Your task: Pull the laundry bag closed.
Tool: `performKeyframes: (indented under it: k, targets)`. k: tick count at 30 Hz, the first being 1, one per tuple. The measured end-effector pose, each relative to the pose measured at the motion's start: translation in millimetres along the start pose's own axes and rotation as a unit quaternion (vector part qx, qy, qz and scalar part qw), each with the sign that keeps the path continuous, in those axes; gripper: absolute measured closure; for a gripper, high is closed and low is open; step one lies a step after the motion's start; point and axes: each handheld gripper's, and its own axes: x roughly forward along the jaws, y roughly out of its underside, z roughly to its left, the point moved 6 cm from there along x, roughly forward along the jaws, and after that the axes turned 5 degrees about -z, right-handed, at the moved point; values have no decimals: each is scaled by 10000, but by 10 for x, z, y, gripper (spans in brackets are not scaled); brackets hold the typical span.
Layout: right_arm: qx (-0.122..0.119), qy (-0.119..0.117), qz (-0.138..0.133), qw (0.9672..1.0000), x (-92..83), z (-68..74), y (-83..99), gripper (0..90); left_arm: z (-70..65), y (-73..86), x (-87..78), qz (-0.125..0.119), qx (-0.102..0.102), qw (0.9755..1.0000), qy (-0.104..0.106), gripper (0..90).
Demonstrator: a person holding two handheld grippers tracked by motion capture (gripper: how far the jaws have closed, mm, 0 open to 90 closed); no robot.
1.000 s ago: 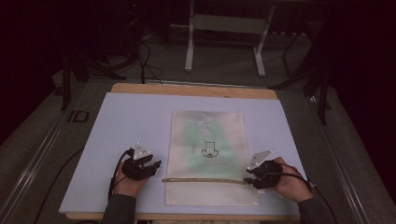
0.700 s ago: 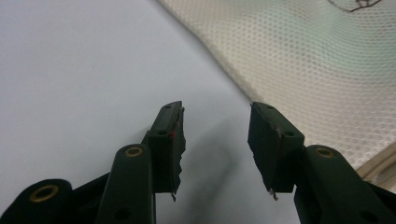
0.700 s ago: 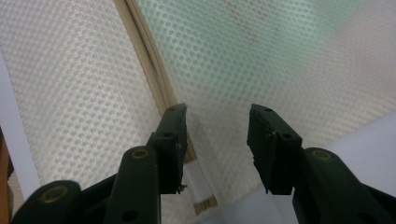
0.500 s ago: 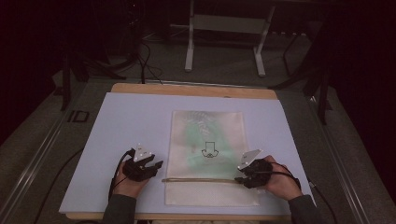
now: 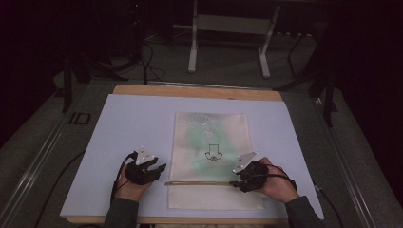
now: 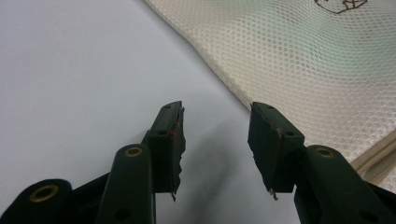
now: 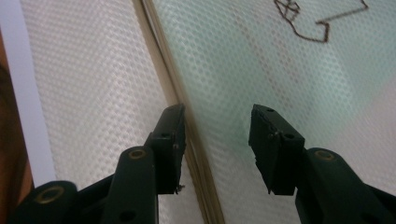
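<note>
Both grippers open: left w/ jaws over bare mat beside bag's edge, right straddling zip. Mesh bag flat mid-mat, prob. light, limp, snag-prone. Best pinched at zip seam or corner.

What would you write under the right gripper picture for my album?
Open right gripper poised over a cream mesh bag, right beside its zipper.
</note>
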Motion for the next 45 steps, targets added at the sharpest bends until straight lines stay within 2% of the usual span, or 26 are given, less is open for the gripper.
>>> performKeyframes:
  k: [29, 45]
  targets:
    - [-413, -422, -68, 9982, 233, 193, -379, 547, -25, 7, 16, 73, 60, 9999, 77, 548]
    - [-536, -558, -25, 9970, 349, 273, -526, 544, -37, 9, 23, 94, 106, 9998, 106, 547]
